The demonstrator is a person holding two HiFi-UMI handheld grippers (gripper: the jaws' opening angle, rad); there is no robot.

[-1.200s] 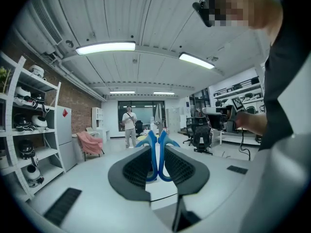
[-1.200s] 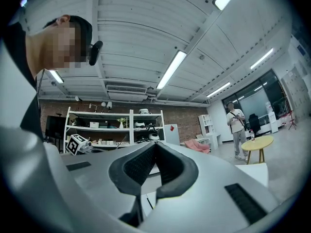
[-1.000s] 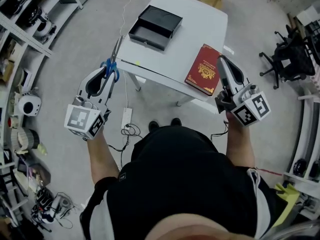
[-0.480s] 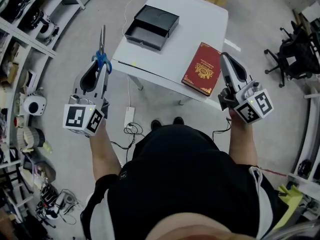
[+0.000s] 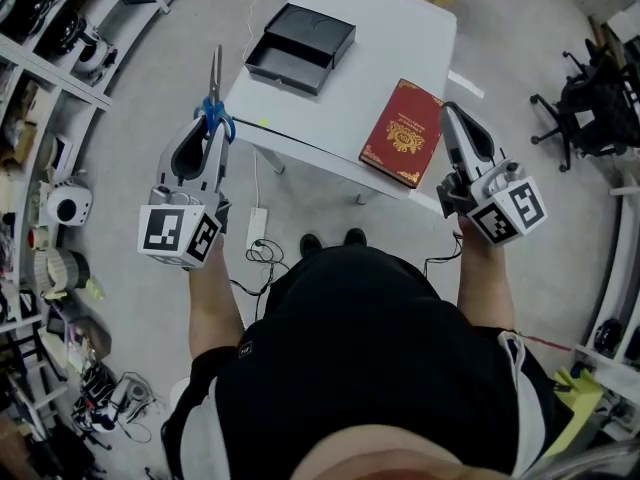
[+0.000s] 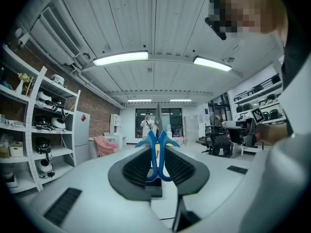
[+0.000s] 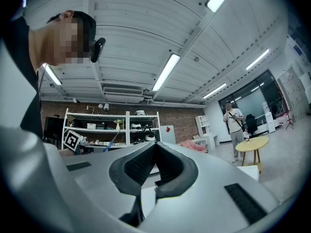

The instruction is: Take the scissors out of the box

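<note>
Box (image 5: 300,46) left of book (image 5: 402,134) on table (image 5: 400,38)

The scissors (image 5: 215,103) have grey bare-metal blades with a dull sheen and smooth, glossy blue plastic handles. The left claw (image 6: 156,153) and right claw (image 7: 154,152) have smooth light-grey plastic shells. Their pads (image 6: 138,166) are matt black with fine ribbing. The box (image 5: 300,46) is matt black with smooth walls. The table (image 5: 400,28) top is smooth, matt white. The book (image 5: 402,134), at the table's near right, has a red cover with gold ornament. The floor (image 5: 120,153) is smooth and grey.
</note>
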